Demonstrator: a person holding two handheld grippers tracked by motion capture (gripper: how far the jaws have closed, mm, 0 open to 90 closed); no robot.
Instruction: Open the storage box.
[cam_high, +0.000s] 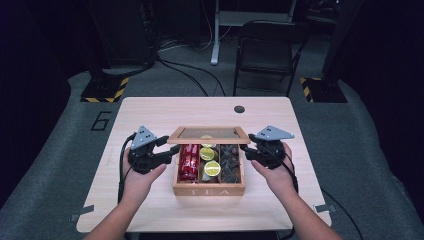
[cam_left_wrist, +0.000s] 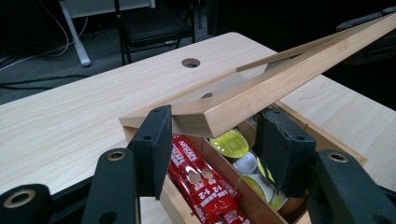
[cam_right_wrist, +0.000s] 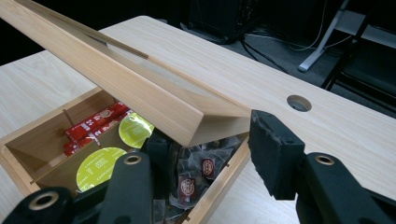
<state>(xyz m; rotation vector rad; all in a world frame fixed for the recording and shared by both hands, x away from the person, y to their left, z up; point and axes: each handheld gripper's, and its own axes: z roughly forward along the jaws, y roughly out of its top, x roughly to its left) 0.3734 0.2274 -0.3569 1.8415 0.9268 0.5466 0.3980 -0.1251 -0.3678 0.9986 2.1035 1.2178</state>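
Each gripper's fingers straddle one front corner of the lid of the wooden tea box. The left gripper takes the left corner and the right gripper the right, both grasping it. The lid's long axis runs across between the hands, tilted up and half open over red sachets, yellow-topped capsules and dark tea bags. The box sits mid-counter; a dark room with a folding chair lies beyond.
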